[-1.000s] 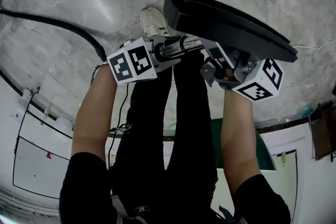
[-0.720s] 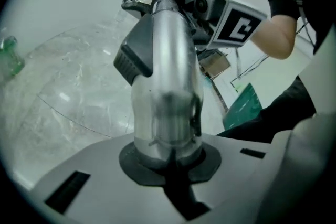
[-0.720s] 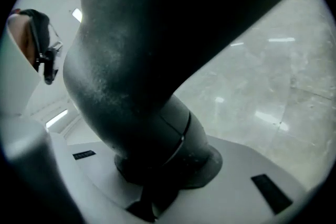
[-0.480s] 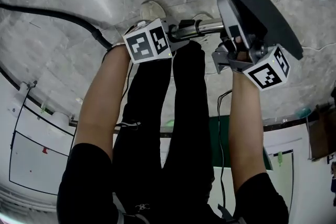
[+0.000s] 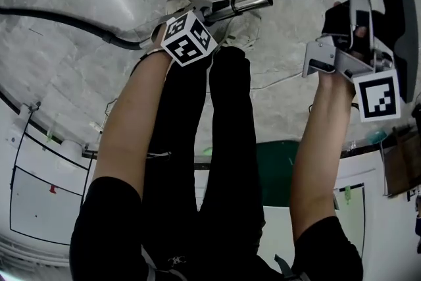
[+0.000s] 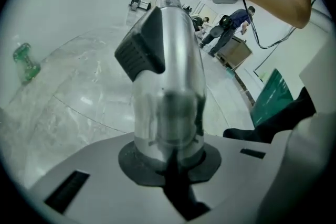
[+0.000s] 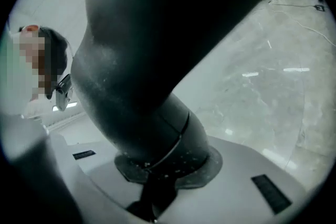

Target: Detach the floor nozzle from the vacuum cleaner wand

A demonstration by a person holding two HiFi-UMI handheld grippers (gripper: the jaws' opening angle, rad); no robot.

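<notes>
The silver wand (image 5: pixel 247 3) and the black floor nozzle (image 5: pixel 398 16) are apart, with bare floor between them. My left gripper (image 5: pixel 214 11) is shut on the wand, whose open end points right; a black hose (image 5: pixel 66 23) trails off to the left. In the left gripper view the wand (image 6: pixel 168 76) with its black clip (image 6: pixel 142 50) rises from the left gripper (image 6: pixel 170 165). At the right edge of the head view my right gripper (image 5: pixel 352 43) is shut on the nozzle's neck. That dark neck (image 7: pixel 142 102) fills the right gripper view above the right gripper (image 7: pixel 157 170).
The person's black-trousered legs and a white shoe (image 5: pixel 184 6) stand on the grey marble floor. A thin cable (image 5: pixel 276 82) crosses the floor. A green mat (image 5: pixel 283 168) lies near the white wall base. People and a cardboard box (image 6: pixel 233 52) are far off.
The nozzle has come off the wand. My right gripper swung it away to the right edge of the head view, while my left gripper sank toward the floor with the wand.
</notes>
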